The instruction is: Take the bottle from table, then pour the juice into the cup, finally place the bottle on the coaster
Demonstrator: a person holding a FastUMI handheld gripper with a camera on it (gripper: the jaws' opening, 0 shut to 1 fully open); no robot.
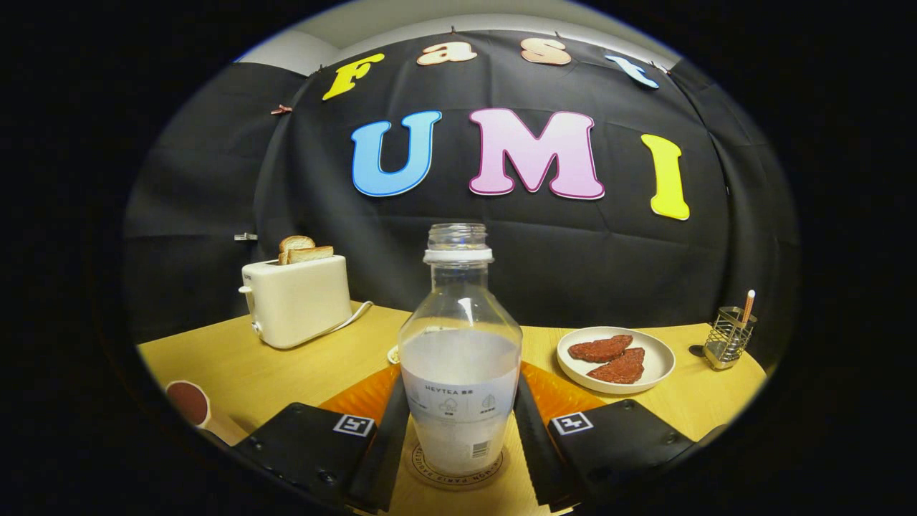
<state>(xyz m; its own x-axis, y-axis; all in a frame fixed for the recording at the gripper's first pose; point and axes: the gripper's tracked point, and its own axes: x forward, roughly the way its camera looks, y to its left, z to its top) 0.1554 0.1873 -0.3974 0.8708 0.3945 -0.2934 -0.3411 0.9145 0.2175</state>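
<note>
A light wooden table [286,373] runs across the booth and carries everything else. On its far left side stands a cream two-slot toaster [295,301] with two slices of toast [301,249] sticking up from the slots and a pale cord trailing off its right side onto the wood. In the middle, close to the camera, an uncapped clear plastic juice bottle [458,351] stands upright, filled to roughly half with a cloudy whitish drink and wrapped low down with a pale printed label. It stands on a round light-coloured coaster [430,469] with printing around its rim, and an orange mat [365,394] shows on either side behind it. The gripper [458,444] has its two black fingers [383,444] flanking the bottle's lower body, each lying right along the side of it; whether they press on the plastic or have let go cannot be told. To the right of the bottle sits a white plate [663,358] holding two reddish-brown meat patties [609,357]. Farther right stands a small wire holder [727,337] with a pale stick rising from it. At the near left, beside the left finger, is a cup [190,403] with a dark reddish inside.
</note>
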